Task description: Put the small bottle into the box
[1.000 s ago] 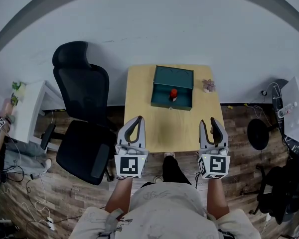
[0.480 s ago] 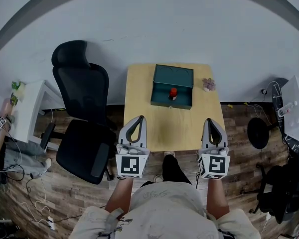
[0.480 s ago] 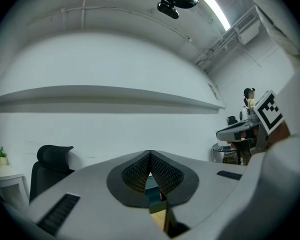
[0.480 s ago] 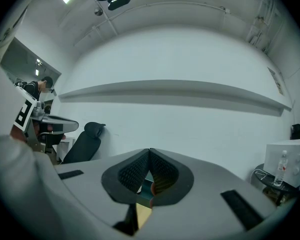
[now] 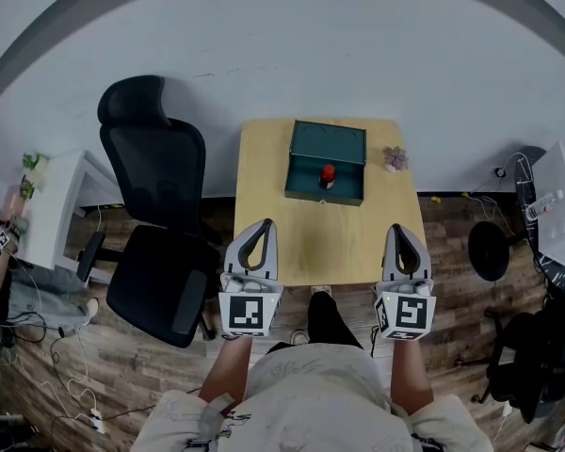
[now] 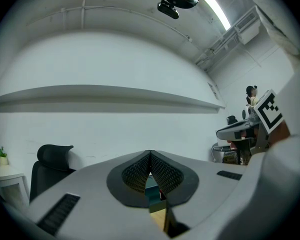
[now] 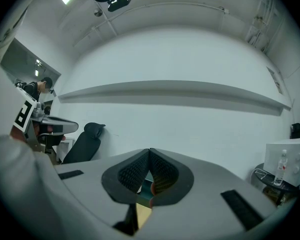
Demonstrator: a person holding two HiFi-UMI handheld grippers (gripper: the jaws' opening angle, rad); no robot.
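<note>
Black office chair (image 5: 155,205) is being observed at 9 o'clock of the wooden table (image 5: 264,196).

Left gripper (image 5: 263,224) is being held over the table's 7 o'clock edge. Its jaws are pressed together, with nothing between them.

Green box (image 5: 311,194) is being kept open at the table's 12 o'clock end. The small bottle (image 5: 328,175), red-topped, is being contained inside it, near the front wall.

Right gripper (image 5: 399,228) is being held at 5 o'clock, its jaws likewise pressed together and empty.

Both grippers are being kept well apart from the box.
</note>
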